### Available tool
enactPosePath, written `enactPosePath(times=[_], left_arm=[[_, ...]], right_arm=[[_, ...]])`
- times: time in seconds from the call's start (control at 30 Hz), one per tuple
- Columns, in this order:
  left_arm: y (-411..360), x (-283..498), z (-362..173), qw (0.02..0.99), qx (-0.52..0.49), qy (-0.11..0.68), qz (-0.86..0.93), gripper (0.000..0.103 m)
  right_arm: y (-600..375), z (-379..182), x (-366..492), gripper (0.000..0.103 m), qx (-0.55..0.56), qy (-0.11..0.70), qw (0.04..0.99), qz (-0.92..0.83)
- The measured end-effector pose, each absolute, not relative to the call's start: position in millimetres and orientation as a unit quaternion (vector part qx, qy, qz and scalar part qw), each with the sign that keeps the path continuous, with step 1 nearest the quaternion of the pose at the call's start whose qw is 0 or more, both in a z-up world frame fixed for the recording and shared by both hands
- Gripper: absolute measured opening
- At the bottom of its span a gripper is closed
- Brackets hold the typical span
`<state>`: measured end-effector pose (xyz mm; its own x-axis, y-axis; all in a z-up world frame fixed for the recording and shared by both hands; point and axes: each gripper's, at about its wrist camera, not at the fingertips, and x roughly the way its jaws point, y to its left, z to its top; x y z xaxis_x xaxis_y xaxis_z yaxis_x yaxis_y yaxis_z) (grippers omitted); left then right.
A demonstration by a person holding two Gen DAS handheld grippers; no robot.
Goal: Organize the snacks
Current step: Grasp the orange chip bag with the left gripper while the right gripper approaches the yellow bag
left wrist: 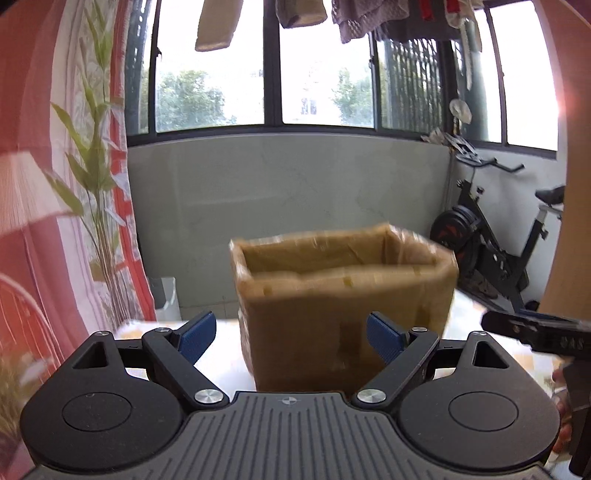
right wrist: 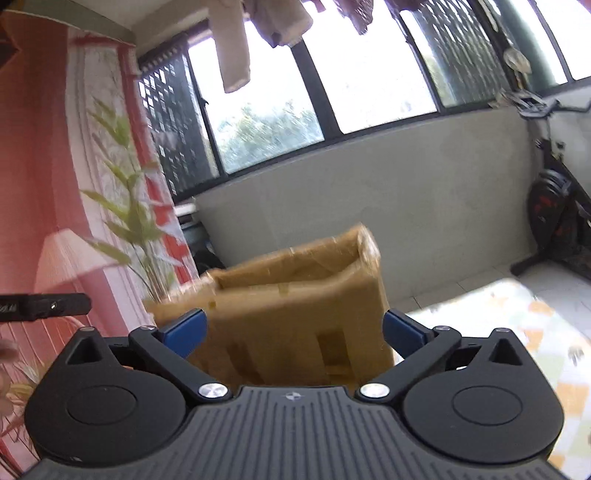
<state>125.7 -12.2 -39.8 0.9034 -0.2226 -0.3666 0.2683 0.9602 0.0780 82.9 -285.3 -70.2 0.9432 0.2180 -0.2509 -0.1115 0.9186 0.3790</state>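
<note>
Front and centre stands the open-topped brown cardboard box [left wrist: 343, 306], wrapped in glossy tape, upright on the pale patterned tabletop [left wrist: 225, 354]. It's blurred in both views, and I can't make out anything inside it from here.

Left gripper [left wrist: 291, 338] first: its blue-padded black fingers [left wrist: 197, 334] are spread wide, with the box straight ahead and its near face showing between them. The pads do not press on the cardboard, and nothing is carried.

Over to the right gripper [right wrist: 293, 334]: jaws at full spread, blue pads [right wrist: 404, 332] flanking the lower part of the box in the picture, and again no pad pressing on it. Whether the tips brush the cardboard, I can't tell through the blur. Empty as well.

Each tool peeks into the other's view: the right one as a black bar at the right edge of the left camera, and the left one as a dark bar at the left edge of the right camera.

Beyond the box, a grey low wall [left wrist: 288, 192] under dark-framed windows [left wrist: 317, 70], with laundry [left wrist: 218, 26] hanging above. A leafy green plant [left wrist: 92, 147] and a red-and-white curtain [left wrist: 44, 240] sit to the left, and a black exercise bike [left wrist: 495, 240] stands in the right corner.
</note>
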Motion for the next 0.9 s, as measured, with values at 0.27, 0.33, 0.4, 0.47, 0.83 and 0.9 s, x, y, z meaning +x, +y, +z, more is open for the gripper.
enactPosePath(times=[0.27, 0.33, 0.4, 0.47, 0.83, 0.9], left_arm=[[-3.2, 107.9, -134.2, 0.944, 0.064, 0.277, -0.166, 0.090], [-0.2, 105.6, -142.8, 0.938, 0.065, 0.288, -0.183, 0.090], [1.8, 104.7, -144.5, 0.936, 0.064, 0.290, -0.189, 0.090], [3.1, 102.6, -145.0, 0.935, 0.055, 0.290, -0.194, 0.090], [-21.6, 99.5, -162.0, 0.913, 0.077, 0.326, -0.232, 0.090], [-25.8, 101.5, -168.0, 0.907, 0.081, 0.338, -0.236, 0.090]], right_arm=[[-254.3, -110.8, 82.0, 0.103, 0.145, 0.232, 0.955, 0.116], [-253.5, -112.2, 82.0, 0.103, 0.142, 0.231, 0.955, 0.121], [-254.1, -115.1, 81.8, 0.103, 0.144, 0.234, 0.954, 0.123], [-256.1, -117.7, 83.1, 0.103, 0.148, 0.241, 0.951, 0.124], [-256.7, -123.0, 85.7, 0.103, 0.152, 0.257, 0.946, 0.125], [-256.9, -123.6, 86.6, 0.103, 0.153, 0.258, 0.946, 0.125]])
